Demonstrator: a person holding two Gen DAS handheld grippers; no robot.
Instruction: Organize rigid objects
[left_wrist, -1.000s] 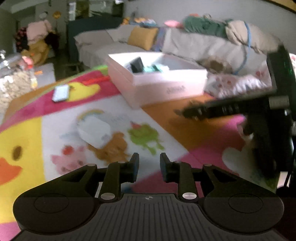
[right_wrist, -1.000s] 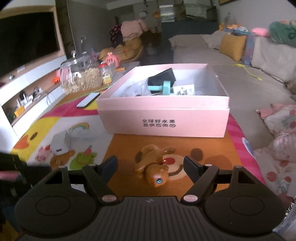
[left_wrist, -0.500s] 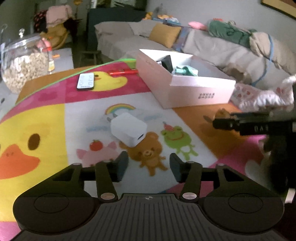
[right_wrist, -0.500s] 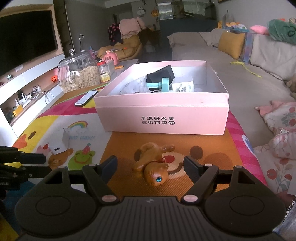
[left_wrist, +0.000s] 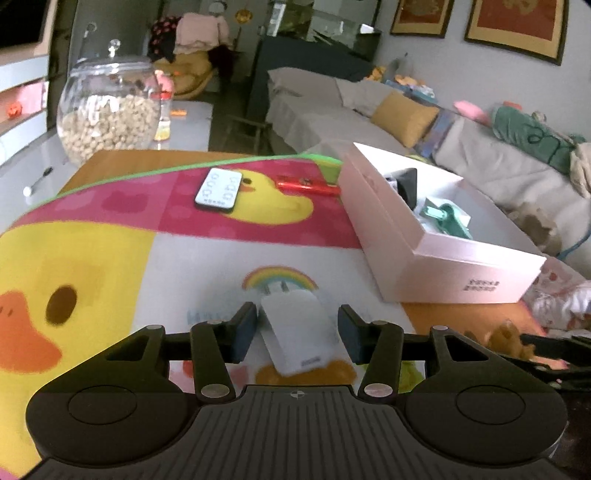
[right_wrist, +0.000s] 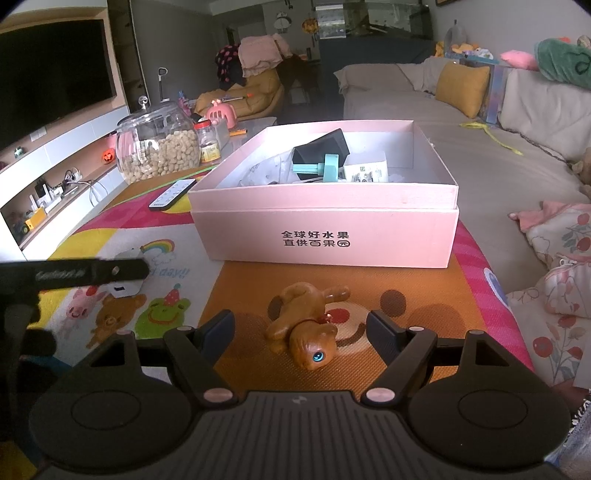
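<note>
Charger (left_wrist: 301, 334) lies flat on play mat (left_wrist: 184, 266), between spread fingers of left gripper (left_wrist: 297, 330), not gripped. Right gripper (right_wrist: 301, 334) wide open around brown toy (right_wrist: 306, 323). Advice: centre over charger's skewed body, close squarely, lift, drop into pink box (left_wrist: 458, 273).

Glass snack jar (left_wrist: 107, 110) w/ TV (right_wrist: 51, 74), yellow cushion (right_wrist: 461, 86) on sofa (right_wrist: 388, 99) in bkgd.

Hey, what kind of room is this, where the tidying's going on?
Most likely a family living room. A long grey sofa with a yellow cushion runs along one side, a big television hangs on the wall, and a children's cartoon play mat covers the low surface.
</note>
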